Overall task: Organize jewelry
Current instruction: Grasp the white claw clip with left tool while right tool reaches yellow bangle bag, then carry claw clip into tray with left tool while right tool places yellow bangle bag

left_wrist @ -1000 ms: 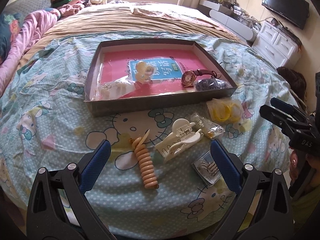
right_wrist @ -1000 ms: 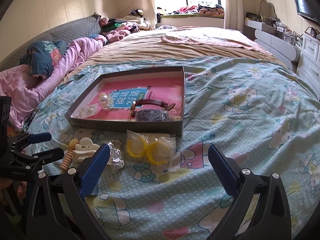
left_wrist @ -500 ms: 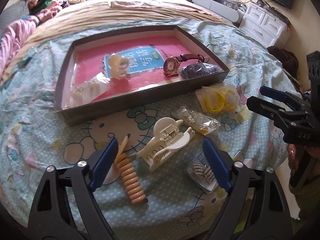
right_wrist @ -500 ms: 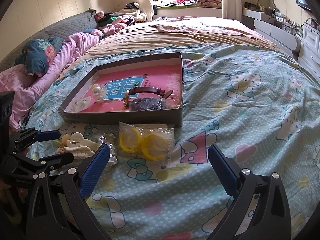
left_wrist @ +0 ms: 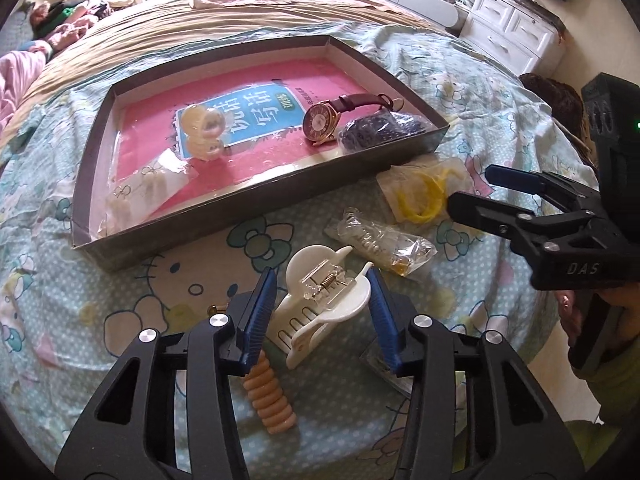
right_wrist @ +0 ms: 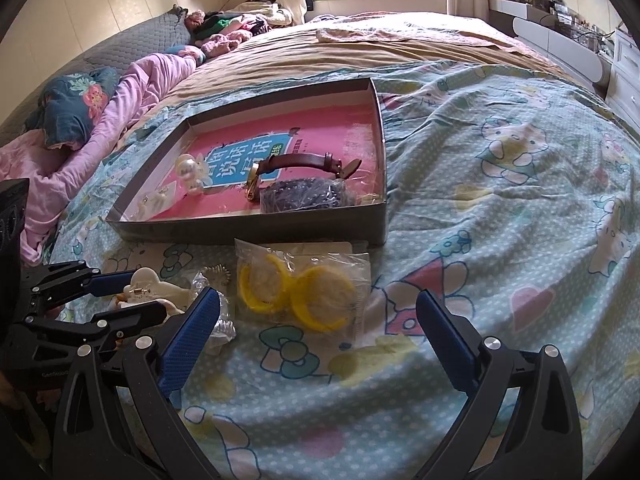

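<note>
A white claw hair clip [left_wrist: 324, 304] lies on the patterned bedspread, and my left gripper [left_wrist: 320, 280] straddles it with its jaws closing. The blue pads sit close on both sides and a slim gap shows at the left pad. A peach spiral hair tie [left_wrist: 268, 396] lies partly under the left finger. My right gripper [right_wrist: 318, 298] hangs open just short of a bag of yellow hoops [right_wrist: 300, 292], with nothing between its fingers. The grey tray [left_wrist: 248, 200] holds a watch [left_wrist: 320, 122], a bag of dark beads [left_wrist: 372, 132], a pearl piece [left_wrist: 202, 128] and an earring bag [left_wrist: 148, 184].
A clear bag with a coil [left_wrist: 380, 244] lies between the clip and the hoops. A small packet [left_wrist: 384, 364] sits under my left gripper's right finger. Pink bedding [right_wrist: 132, 92] is piled at the left, and white drawers [left_wrist: 516, 28] stand at the far right.
My left gripper has moved in and down over the white clip and its jaws have narrowed from wide open to close around it. The right gripper has dropped nearer the yellow hoops bag.
</note>
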Action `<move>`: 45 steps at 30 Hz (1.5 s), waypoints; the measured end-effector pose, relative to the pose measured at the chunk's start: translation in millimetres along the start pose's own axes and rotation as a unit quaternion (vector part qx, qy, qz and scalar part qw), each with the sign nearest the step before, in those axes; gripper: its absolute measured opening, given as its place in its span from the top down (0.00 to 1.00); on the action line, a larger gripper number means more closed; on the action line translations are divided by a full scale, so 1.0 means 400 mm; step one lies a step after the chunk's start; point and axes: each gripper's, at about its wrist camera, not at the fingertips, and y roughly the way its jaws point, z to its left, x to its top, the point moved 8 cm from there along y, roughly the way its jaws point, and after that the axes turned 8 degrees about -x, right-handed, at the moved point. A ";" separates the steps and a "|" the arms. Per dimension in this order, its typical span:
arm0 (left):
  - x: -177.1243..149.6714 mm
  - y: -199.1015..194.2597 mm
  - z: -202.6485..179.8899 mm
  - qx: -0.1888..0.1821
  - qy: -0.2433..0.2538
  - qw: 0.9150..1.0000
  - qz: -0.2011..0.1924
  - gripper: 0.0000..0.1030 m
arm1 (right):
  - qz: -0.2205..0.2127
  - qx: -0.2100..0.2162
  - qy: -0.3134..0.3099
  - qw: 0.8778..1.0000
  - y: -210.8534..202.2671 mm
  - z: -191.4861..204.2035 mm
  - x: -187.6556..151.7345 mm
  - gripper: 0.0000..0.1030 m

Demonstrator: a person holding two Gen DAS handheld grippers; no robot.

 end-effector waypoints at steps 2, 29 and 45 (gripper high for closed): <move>0.001 0.000 0.001 -0.002 -0.001 1.000 -0.001 0.65 | 0.006 -0.002 0.002 1.000 0.016 0.005 0.001 0.05; 0.057 -0.106 0.017 -0.013 -0.031 0.997 -0.063 0.70 | -0.017 0.006 0.025 1.000 -0.046 -0.040 0.027 0.39; 0.063 -0.225 0.161 0.034 -0.094 0.989 -0.112 0.70 | -0.050 0.024 -0.008 0.998 -0.096 0.043 0.098 0.39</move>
